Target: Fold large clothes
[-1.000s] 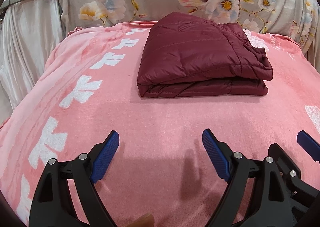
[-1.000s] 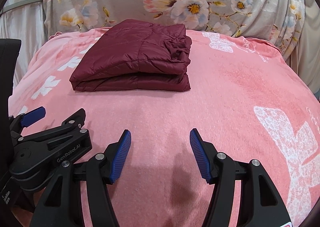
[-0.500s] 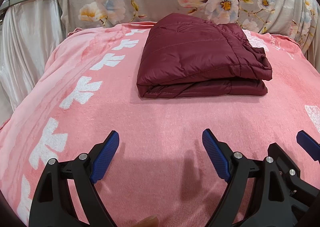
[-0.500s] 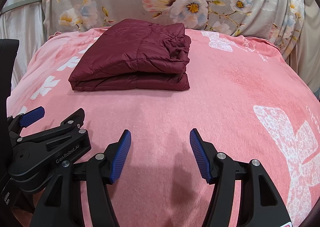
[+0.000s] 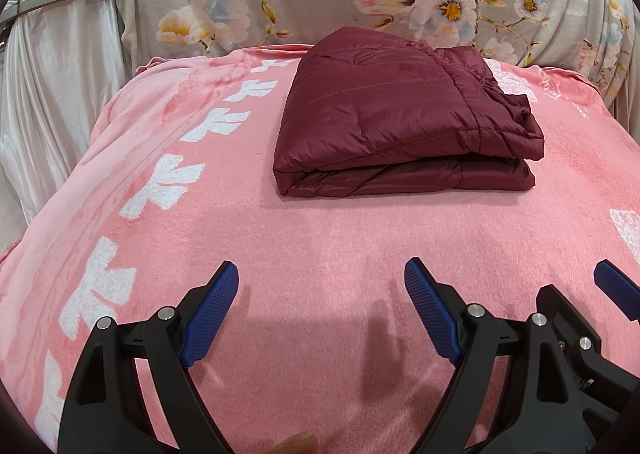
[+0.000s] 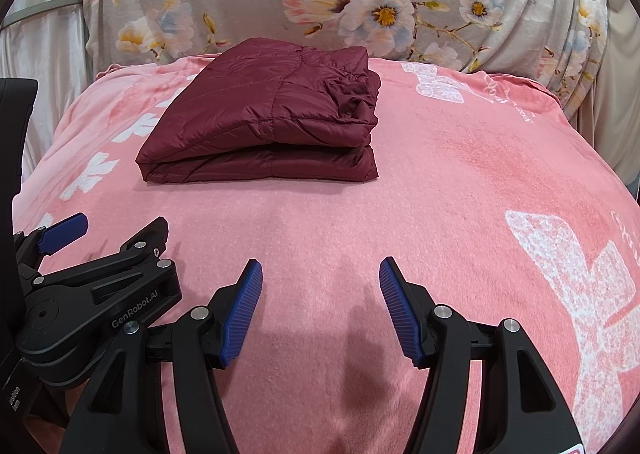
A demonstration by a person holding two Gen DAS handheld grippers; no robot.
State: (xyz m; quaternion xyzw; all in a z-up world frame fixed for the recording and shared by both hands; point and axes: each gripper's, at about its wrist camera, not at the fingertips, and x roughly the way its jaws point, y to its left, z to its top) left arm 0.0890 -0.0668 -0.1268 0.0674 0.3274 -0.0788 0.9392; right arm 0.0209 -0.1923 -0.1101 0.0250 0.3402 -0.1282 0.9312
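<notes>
Since the maroon puffer jacket [image 5: 404, 125] already lies folded into a compact stack far back on the pink blanket [image 5: 320, 246], both the left hand-held gripper [image 5: 322, 310] and right hand-held gripper [image 6: 320, 310] hover near, jaws apart, holding nothing, probably finished.

We hold our left gripper [image 5: 320, 306] tilted downward, its two blue pads [image 5: 212, 316] standing wide apart with nothing between them. Our right gripper [image 6: 320, 310] points downward in the same way, its jaws also apart and empty, a little narrower than the left ones. The two grippers are side by side, close together. One fingertip [image 5: 298, 444] shows at the bottom edge of the left view.
</notes>
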